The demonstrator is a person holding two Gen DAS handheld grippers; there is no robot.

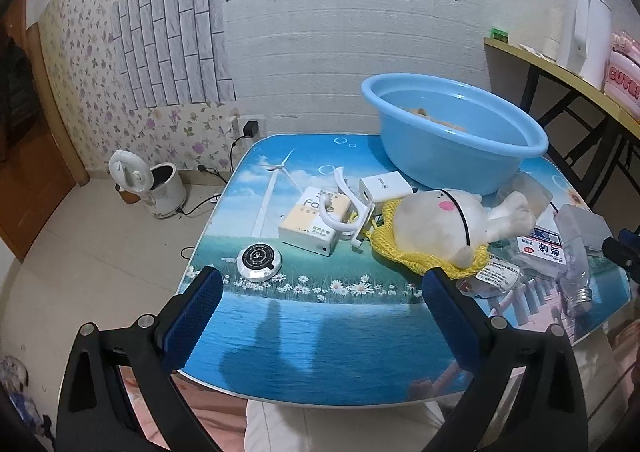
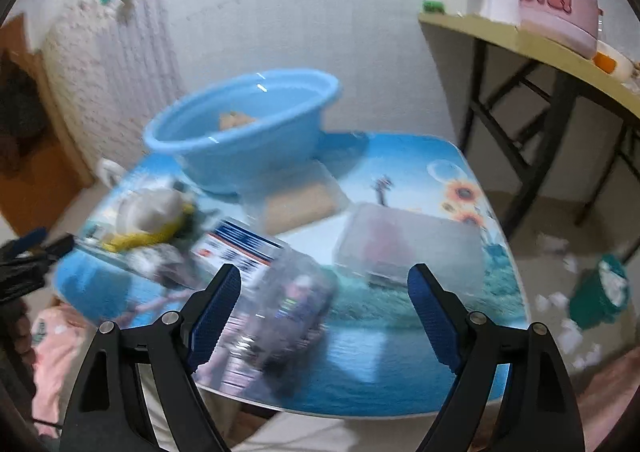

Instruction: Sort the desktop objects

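Desktop objects crowd a scenic-printed bench [image 1: 320, 316] in the left wrist view: a blue basin [image 1: 452, 136] holding something tan, a white plush toy [image 1: 436, 228] on yellow mesh, a tissue pack [image 1: 316, 220] reading "Face", with the left gripper [image 1: 320, 292] fingers wide apart, empty. In the blurred right wrist view, a clear bottle [image 2: 280, 308] lies between the right gripper [image 2: 324, 284] fingers, spread wide and not pressing it, a clear lidded box [image 2: 408, 244] beyond.
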